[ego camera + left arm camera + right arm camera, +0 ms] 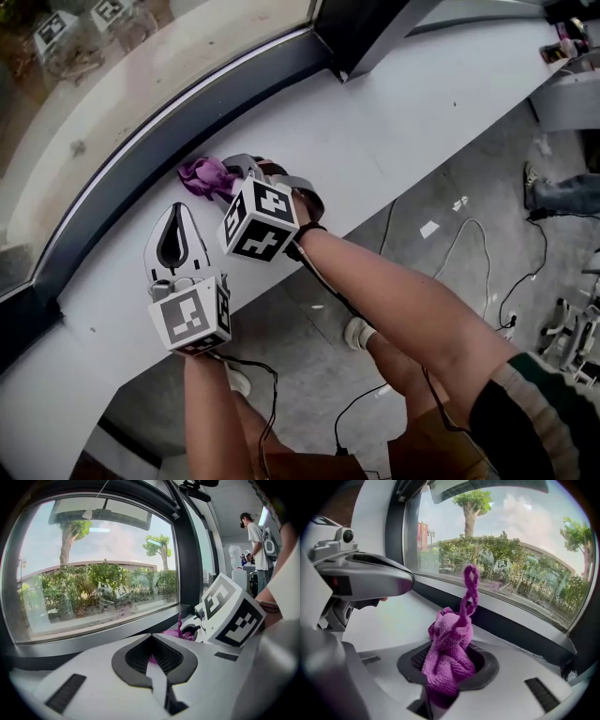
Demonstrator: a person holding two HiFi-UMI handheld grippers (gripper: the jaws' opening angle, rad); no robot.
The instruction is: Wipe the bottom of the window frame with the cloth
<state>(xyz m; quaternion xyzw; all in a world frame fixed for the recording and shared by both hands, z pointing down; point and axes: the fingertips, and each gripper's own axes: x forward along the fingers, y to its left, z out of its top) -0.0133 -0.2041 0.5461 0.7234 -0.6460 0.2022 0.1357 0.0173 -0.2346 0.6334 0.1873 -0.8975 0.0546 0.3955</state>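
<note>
- The right gripper (236,172) pinches the bunched purple cloth (204,176) at the back edge of the white sill (403,122), just beside the dark bottom of the window frame (187,122).
- The left gripper (177,216), jaws pressed together on nothing, is over the sill nearby.
- Only the left gripper view shows a person (255,531) standing far along the windows.
</note>
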